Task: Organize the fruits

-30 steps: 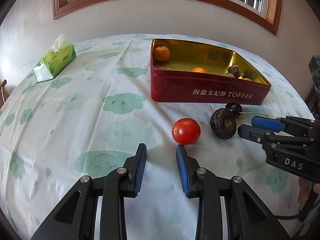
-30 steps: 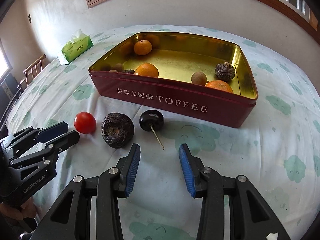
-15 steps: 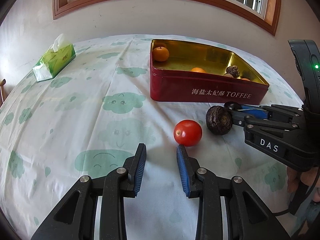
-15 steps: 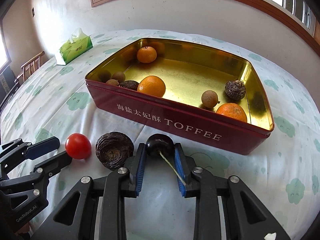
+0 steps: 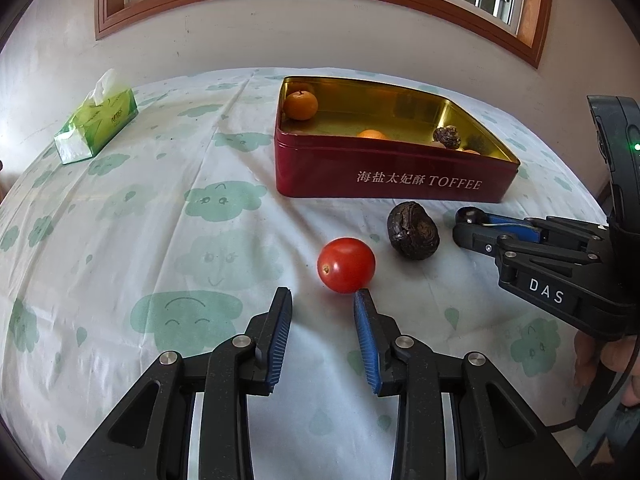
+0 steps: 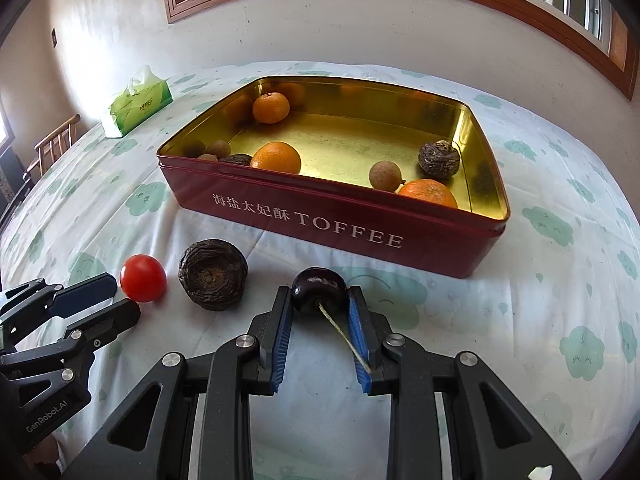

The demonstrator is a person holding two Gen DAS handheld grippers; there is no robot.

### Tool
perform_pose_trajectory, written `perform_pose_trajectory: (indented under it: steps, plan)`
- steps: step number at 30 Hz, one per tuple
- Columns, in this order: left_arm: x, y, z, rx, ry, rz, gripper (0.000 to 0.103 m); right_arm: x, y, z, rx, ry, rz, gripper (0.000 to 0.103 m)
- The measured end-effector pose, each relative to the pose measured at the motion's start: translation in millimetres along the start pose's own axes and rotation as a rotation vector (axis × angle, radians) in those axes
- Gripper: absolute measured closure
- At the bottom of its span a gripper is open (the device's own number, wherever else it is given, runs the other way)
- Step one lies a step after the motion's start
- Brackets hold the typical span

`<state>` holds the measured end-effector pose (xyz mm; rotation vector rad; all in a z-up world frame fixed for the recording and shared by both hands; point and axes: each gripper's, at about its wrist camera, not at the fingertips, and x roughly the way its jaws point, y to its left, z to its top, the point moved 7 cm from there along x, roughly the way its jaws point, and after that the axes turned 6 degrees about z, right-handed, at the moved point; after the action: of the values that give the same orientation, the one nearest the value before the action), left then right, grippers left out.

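The red tin (image 6: 320, 216) carried white lettering on its front wall: Chinese characters "海盐太妃酥" followed by "TOFFEE". The right gripper (image 5: 460, 226) bore "DAS" on its body. The left gripper (image 6: 120, 296) read "GenRobot.AI". Print on the tissue box (image 6: 138, 106) was unreadable.

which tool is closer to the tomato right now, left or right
Left. The left tool sits open just short of the tomato, one tip almost touching it. The right tool is off to the side, past the dark wrinkled fruit, shut on the cherry.
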<state>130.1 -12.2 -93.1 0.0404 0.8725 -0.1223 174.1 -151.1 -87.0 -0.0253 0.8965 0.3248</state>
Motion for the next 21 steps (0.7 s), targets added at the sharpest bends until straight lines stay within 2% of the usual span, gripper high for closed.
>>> perform_pose_trajectory:
  steps: [11, 21]
  plan:
    - [2, -15, 7, 0.025, -0.014, -0.006, 0.069, -18, -39, -16, 0.073, -0.012, -0.039, 0.078]
    - [10, -18, 19, 0.042, -0.017, 0.021, 0.069, -23, -53, -20, 0.086, -0.016, -0.059, 0.078]
